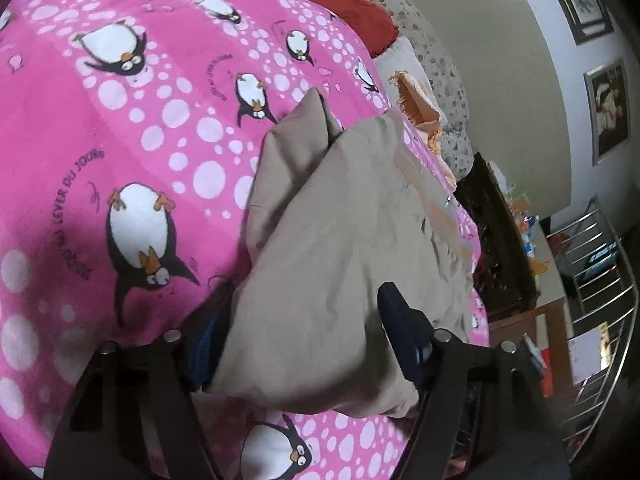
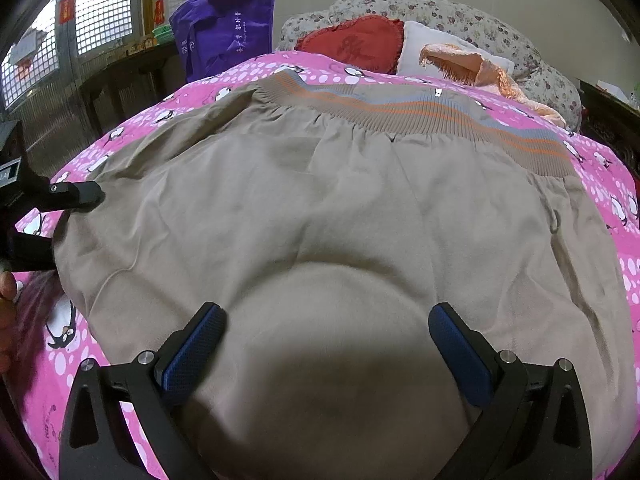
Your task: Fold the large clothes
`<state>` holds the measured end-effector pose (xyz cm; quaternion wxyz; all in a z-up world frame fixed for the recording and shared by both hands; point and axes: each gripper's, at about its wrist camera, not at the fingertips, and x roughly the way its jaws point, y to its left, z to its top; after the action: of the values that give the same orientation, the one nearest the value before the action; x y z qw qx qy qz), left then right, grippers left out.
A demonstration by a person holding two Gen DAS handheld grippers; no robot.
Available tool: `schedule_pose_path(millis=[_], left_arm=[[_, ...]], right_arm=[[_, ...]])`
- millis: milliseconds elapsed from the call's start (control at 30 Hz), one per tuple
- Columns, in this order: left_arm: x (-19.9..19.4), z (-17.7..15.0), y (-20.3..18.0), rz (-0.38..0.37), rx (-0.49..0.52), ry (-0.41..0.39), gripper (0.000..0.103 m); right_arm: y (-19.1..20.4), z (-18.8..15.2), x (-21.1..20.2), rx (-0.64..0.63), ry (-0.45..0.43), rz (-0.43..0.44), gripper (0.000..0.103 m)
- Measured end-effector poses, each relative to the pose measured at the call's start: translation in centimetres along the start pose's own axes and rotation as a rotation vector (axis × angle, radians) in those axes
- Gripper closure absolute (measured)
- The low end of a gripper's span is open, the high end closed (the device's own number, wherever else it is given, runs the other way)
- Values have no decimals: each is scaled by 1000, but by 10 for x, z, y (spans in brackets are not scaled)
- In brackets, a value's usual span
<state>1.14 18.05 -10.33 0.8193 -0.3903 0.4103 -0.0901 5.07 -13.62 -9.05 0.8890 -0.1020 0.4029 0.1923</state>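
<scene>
A bed under a pink penguin-print cover (image 2: 280,68) fills the room's middle, with a tan garment (image 2: 320,208) spread wide across it. Nearest in the right wrist view, the right tool (image 2: 326,328) hovers over the near part of the tan garment with its blue pads (image 2: 192,348) standing wide apart, nothing pinched between them. At the left edge of that view the left tool (image 2: 74,208) reaches the garment's left side, one black finger above the cloth edge and one below it. In the left wrist view the left tool (image 1: 304,328) has a bunched fold of the tan garment (image 1: 340,240) between its fingers; whether the pads press on the cloth cannot be told. Farther off, the garment's ribbed waistband (image 2: 420,110), striped orange and grey, lies toward the head of the bed. Beyond it rest a red cushion (image 2: 356,46), a white pillow (image 2: 416,46) and a peach fringed cloth (image 2: 472,66), with a purple bag (image 2: 224,28) at far left.
</scene>
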Motion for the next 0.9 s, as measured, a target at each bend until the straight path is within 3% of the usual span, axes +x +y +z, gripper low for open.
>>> schedule_pose_path(millis=[233,467,500,533,633,767,900], left_arm=[[-4,-7,1,17,32,-60,28],[-5,16,5,7,-26,-19,28],[-4,23,6,14,-17,-19,23],[0,34,7,31,-4,-3,15],[25,62,8,36,39,126,10],[41,94,-4,58,115,175,10],[70,100,-14,-7,153,322,10]], right_arm=[[2,-1,-1,-3,-2,-6,1],[0,-2,-2,5,-1,4,1],[0,-2,-2,5,0,5,1],[0,-2,-1,5,0,4,1],[0,-2,-1,7,-1,6,1],[0,-2,-1,10,-2,9,1],[-1,-1,-1,11,-2,12,1]])
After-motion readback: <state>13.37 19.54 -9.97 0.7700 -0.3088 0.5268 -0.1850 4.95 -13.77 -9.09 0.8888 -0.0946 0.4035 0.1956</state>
